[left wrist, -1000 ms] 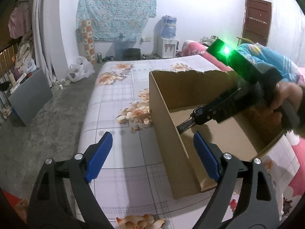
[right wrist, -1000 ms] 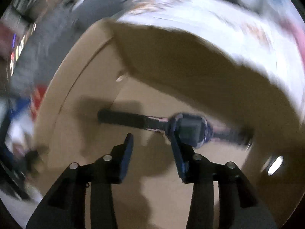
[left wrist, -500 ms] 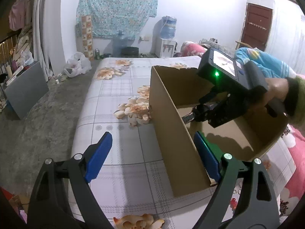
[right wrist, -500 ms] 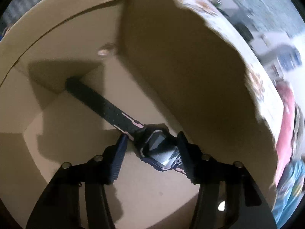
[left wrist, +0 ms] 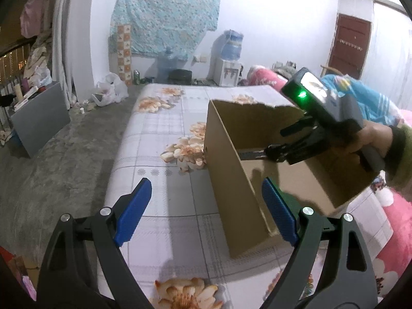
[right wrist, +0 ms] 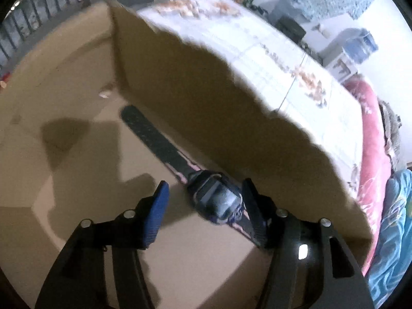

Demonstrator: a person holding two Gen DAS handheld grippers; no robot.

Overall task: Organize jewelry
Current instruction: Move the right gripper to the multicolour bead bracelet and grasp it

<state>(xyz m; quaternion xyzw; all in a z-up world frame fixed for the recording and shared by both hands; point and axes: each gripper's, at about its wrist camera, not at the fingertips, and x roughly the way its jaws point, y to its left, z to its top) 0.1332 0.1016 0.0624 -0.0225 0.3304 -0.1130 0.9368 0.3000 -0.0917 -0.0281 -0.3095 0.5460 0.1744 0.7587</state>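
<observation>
My right gripper (right wrist: 206, 206) has just been opening its jaws; the watch (right wrist: 219, 200) lies between them on the cardboard box (right wrist: 77, 97) floor, close against the right pad, clear of the left. No grip that I can see. The strap runs from five o'clock up toward eleven o'clock, along the box's far wall. My left gripper (left wrist: 206, 211) hangs wide and empty over the floral tablecloth (left wrist: 159, 139), straddling the box's near corner. I judge the right one far nearer.

White walls (left wrist: 278, 20), grey concrete floor (left wrist: 64, 159)
</observation>
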